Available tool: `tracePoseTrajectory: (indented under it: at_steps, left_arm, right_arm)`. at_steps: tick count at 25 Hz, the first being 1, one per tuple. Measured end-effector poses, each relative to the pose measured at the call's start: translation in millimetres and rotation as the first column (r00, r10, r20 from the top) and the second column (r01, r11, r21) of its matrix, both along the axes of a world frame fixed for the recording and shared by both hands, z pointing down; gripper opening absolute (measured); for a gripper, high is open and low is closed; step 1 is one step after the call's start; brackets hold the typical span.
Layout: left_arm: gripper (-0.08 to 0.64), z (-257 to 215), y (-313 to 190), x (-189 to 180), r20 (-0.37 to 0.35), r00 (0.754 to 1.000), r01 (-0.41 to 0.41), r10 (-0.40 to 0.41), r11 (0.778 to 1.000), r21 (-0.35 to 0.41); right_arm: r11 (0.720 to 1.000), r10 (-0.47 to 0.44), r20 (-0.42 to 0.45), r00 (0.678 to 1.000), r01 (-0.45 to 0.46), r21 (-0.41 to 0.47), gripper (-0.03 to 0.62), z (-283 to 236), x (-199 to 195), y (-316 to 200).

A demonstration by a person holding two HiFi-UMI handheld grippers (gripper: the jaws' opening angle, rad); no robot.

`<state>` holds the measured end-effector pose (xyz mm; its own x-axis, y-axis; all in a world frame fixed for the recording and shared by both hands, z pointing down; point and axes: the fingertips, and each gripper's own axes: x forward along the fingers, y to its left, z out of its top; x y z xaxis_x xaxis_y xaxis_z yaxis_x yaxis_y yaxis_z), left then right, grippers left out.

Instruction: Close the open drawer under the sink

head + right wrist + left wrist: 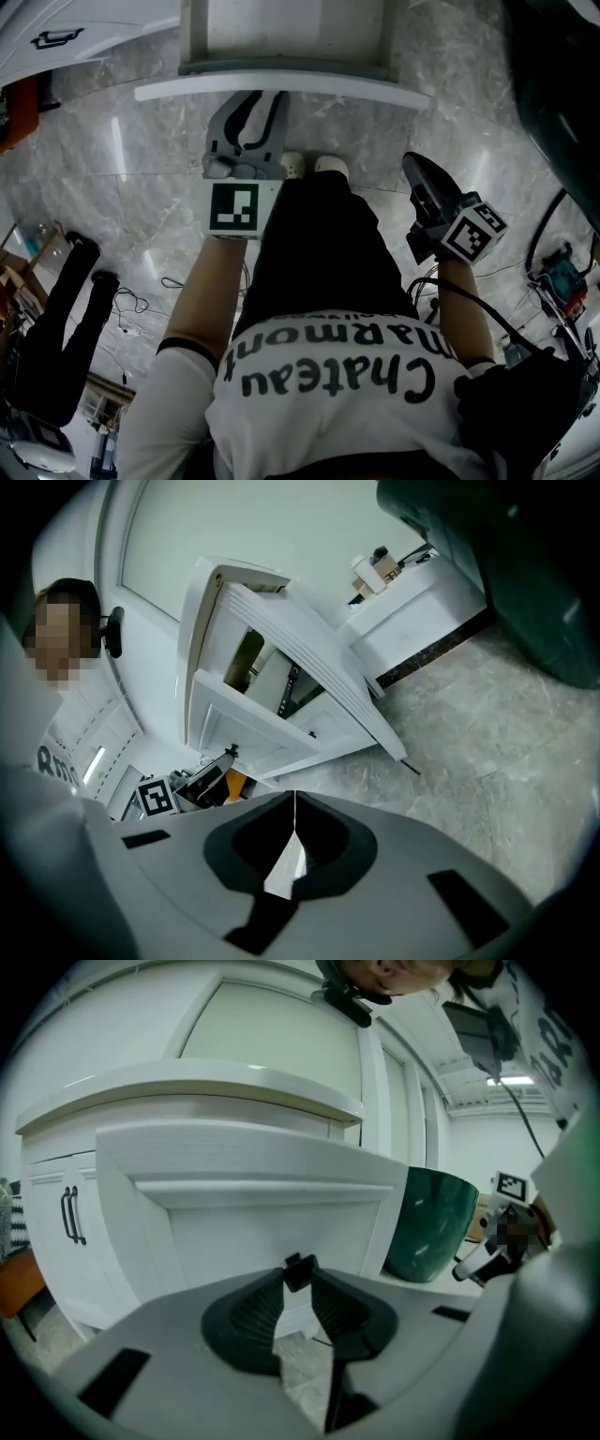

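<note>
The white drawer [356,92] under the sink stands pulled out; its front panel [272,1213] fills the left gripper view. A small black handle [300,1271] sticks out of that panel. My left gripper [300,1277] is shut on this handle, its ribbed pads pinching it at the tips. In the head view the left gripper [265,97] reaches up to the drawer front. My right gripper [411,161] hangs to the right, away from the drawer, jaws shut with nothing between them [294,806]. The right gripper view shows the open drawer [281,705] from the side.
A big dark green vessel [431,1227] stands on the marble floor right of the drawer. White cabinet doors with black handles [71,1215] are to the left. Cables [141,300] and a red device [562,277] lie on the floor. The person's feet [319,167] are just before the drawer.
</note>
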<state>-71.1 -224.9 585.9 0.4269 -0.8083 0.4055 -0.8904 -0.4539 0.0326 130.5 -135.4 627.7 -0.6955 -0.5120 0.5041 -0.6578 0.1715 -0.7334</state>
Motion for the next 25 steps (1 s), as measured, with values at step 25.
tracePoseTrajectory:
  at_steps: [25]
  left_arm:
    - [0.094,-4.4,-69.1,2.9,-0.013,1.000,-0.009,0.010,1.000,0.023]
  right_arm:
    - [0.998,0.063,0.010,0.998,-0.063,-0.002,0.012,-5.6,6.8,-36.5]
